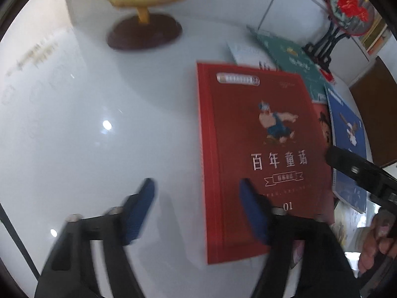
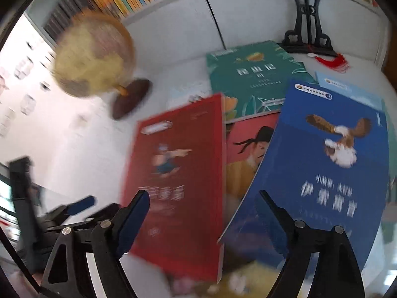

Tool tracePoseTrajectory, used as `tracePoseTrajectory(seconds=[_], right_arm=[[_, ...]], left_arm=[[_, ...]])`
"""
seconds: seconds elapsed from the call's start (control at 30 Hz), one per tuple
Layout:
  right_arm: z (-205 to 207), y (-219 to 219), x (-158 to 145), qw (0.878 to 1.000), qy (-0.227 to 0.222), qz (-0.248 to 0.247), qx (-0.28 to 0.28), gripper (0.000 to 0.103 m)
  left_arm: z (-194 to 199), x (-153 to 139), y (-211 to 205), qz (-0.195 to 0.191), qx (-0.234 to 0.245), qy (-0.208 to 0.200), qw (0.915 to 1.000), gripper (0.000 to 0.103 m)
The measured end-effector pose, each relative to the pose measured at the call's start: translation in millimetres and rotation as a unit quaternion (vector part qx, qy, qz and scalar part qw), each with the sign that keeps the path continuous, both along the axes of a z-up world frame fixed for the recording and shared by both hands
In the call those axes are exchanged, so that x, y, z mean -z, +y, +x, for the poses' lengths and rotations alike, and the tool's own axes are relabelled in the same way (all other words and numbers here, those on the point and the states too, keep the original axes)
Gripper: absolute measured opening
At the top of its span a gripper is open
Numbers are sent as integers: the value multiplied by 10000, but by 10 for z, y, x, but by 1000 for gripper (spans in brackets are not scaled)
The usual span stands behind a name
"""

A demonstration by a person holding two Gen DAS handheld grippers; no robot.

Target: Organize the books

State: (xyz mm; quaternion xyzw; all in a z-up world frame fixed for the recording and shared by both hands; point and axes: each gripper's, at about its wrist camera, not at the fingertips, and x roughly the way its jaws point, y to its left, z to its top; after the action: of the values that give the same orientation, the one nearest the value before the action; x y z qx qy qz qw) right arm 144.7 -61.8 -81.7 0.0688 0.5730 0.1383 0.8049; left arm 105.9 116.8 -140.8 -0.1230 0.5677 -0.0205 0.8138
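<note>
**A:** Where's the red book relative to the left gripper?

**B:** Flat on the counter, cover up. Long axis runs away from the gripper, roughly in line with its fingers. Its left long edge sits between the two pads — right pad over the cover, left pad over bare counter.

**A:** Gripping it?

**B:** No. Jaws partly spread, nothing pinched. Frame's blurred, so I can't tell if the right pad touches the cover.

**A:** Right gripper?

**B:** Spread wide, holding nothing. It hangs over the near ends of the red book and the blue book — left finger over red, right finger over blue. Blue lies on top of a pink-cover book and leans across it, tilted off red's axis. Green book is further back, near the fan stand.

**A:** Which hand for red?

**B:** Left, I'd say — it already straddles the free long edge, and that side is open counter out to the globe. Right side of red butts against the pile, so less room there.

**A:** Risk?

**B:** Book lies flat, so a pad has to get under the edge or slide it off first. Likely to skate on that glossy top.
</note>
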Motion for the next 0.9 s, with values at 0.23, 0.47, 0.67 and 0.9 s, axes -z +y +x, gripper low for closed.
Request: tracePoseTrajectory(seconds=[0.23,0.47,0.67,0.9], right_arm=[[110,271,114,9970,-76,-647,-406,48],[87,330,20,9991,-31,-189,-384,45],[-118,688,54,9973,201,251,-661,44],[-387,1260,120,9895,665,787,-1011,44]], left_arm=[[58,-1,50,-760,-17,-115,9970,45],[-29,-4,251,-561,-142,-9,9983,44],[-259,6,729,-305,-471,157,9983,44],[-526,5,1311,566,-844,338,9942,45]])
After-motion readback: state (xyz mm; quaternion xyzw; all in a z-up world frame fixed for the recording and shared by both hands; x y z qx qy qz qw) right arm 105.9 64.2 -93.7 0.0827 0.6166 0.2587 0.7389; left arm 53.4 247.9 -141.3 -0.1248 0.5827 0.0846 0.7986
